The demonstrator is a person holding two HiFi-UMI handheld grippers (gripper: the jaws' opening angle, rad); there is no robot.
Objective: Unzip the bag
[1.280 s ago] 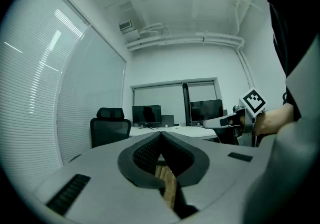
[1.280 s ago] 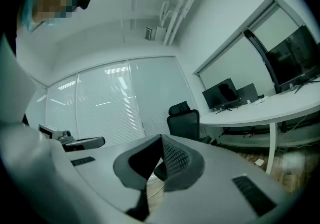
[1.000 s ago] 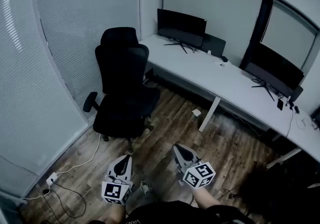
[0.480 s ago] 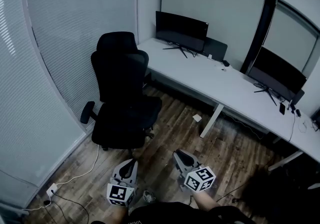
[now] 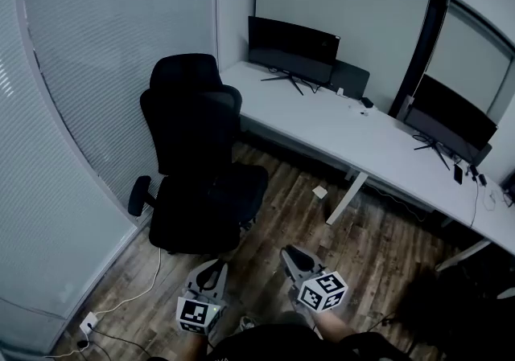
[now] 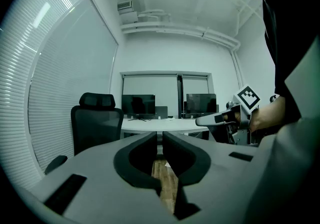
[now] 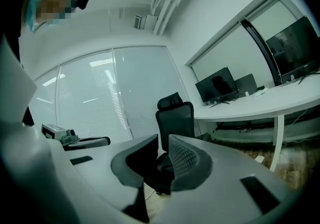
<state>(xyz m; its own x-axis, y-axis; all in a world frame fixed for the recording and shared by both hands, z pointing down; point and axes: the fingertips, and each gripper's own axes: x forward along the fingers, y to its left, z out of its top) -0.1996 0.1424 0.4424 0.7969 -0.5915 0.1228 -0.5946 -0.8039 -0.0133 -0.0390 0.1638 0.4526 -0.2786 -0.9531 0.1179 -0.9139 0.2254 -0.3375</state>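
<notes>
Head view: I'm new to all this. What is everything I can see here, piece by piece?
office chair: one, black, on the floor at the desk's left end
desk: one, white, long, along the back wall
monitors: two, black, standing on the desk
small flat object: one, white, on the floor near a desk leg
plug block: one, white, lower left floor, cable attached
floor: brown wood planks
blinds: pale grey, left wall
dark shape: one, black, lower right; too dark to identify
left claw: grey, bottom centre, shut, empty
right claw: grey, beside it, shut, empty
</notes>
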